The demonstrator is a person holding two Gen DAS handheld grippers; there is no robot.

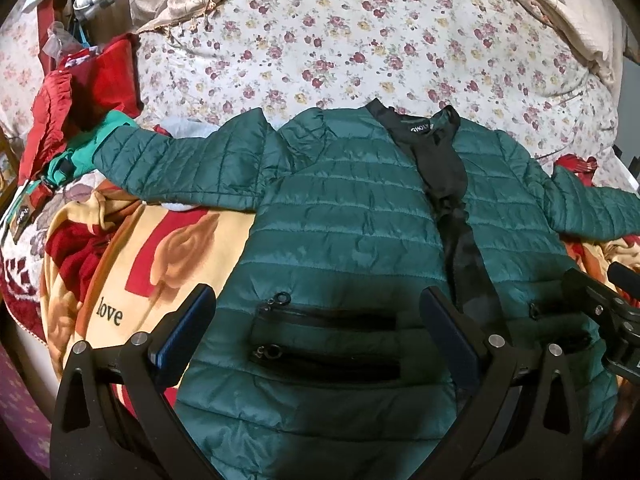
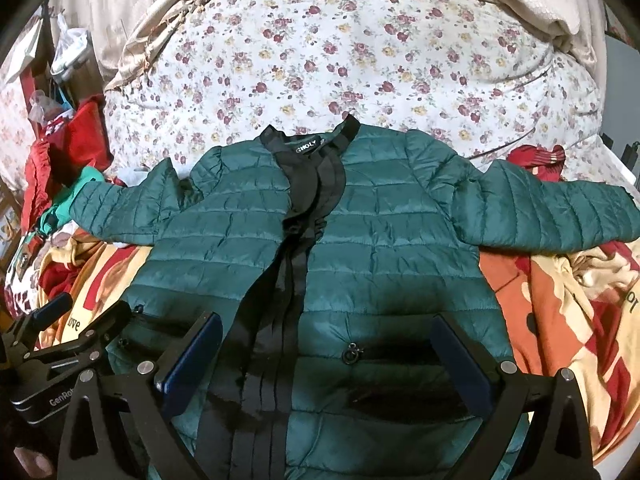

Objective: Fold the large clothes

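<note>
Jacket [image 1: 352, 208] lying spread flat on bed [image 1: 360, 40] for folding; both grippers' fingers [image 1: 184, 336] [image 2: 192, 360] hovering wide open, gripping nothing.

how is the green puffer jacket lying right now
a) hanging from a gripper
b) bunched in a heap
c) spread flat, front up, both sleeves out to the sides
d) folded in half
c: the green puffer jacket lies flat, its black placket facing up, and a sleeve reaches out to each side.

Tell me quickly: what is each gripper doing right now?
Left gripper: open, holding nothing, above the green puffer jacket.
Right gripper: open, holding nothing, above the same jacket.
</note>
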